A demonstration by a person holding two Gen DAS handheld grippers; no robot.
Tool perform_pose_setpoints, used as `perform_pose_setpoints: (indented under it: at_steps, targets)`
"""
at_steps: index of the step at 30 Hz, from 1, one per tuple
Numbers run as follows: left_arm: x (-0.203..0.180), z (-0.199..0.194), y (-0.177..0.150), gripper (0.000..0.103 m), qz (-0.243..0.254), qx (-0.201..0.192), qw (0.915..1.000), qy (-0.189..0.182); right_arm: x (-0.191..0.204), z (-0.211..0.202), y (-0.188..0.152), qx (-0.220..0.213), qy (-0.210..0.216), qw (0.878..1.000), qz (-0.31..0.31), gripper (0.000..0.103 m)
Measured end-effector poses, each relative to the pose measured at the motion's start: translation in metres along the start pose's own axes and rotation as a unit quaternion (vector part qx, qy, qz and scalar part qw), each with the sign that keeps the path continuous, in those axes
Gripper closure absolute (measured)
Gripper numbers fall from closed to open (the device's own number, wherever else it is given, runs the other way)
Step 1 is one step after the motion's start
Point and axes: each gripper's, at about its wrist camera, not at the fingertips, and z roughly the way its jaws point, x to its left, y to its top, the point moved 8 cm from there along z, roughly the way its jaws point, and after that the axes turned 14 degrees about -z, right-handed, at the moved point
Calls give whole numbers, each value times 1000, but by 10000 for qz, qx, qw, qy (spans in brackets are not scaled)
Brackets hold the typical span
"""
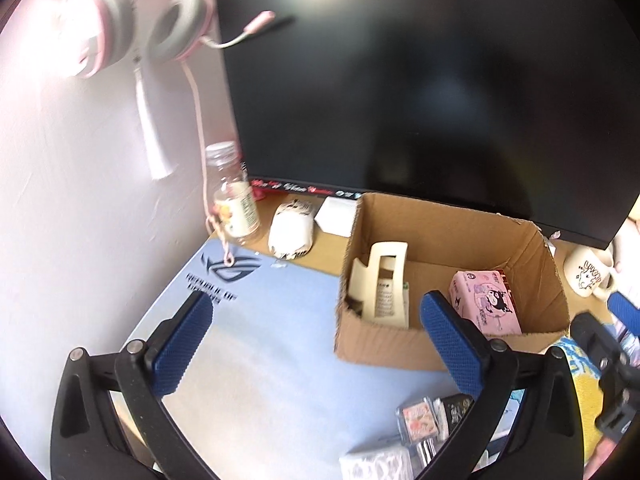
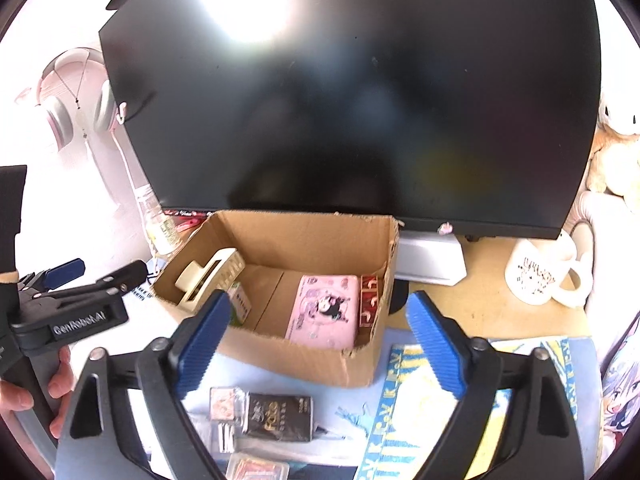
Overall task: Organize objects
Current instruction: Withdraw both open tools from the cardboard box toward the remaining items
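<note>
Both tools hang above the worktop with nothing between their blue pads: the left hand-held gripper [image 1: 316, 344] is spread wide, and the right hand-held gripper [image 2: 320, 344] is equally wide, which reads as a pause between pickups rather than a carry. The cardboard box [image 2: 320, 364] sits at the centre of both views, just in front of the dark monitor [image 2: 352, 96], and serves as the collecting bin. A cream hair claw [image 2: 208, 276] leans against its left wall, probably because it is too long to lie flat beside the small green-and-white carton [image 2: 240, 304], while a pink cartoon-printed pack [image 2: 324, 312] lies flat on the box floor, touching a red packet [image 2: 370, 300] at the right wall. Still loose, at the lower centre of the right wrist view, are a black packet [image 2: 278, 418] and small clear-cased cards [image 2: 224, 402], close under the right tool, so they are likely next. The surface is a pale blue desk mat [image 1: 260, 320] over a tan top; a clear bottle [image 1: 234, 196], a white mouse [image 1: 290, 228] and a printed mug [image 2: 536, 276] stand near the monitor's foot. Pink headphones [image 1: 120, 28] hang on the white wall at upper left.
</note>
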Motion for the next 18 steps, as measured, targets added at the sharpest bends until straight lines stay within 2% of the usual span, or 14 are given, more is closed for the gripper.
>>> perform_pose_setpoints:
  at_steps: [9, 14, 18]
  targets:
    - [16, -29, -6, 0, -144, -208, 9997, -34, 21, -23, -14, 22, 12, 9996, -280, 0]
    - [17, -29, -17, 0, -258, -47, 9994, -205, 22, -27, -22, 35, -158, 9994, -318, 0]
    - [19, -26, -30, 0, -213, 59, 9997, -98, 25, -25, -33, 146, -128, 9994, -296, 0]
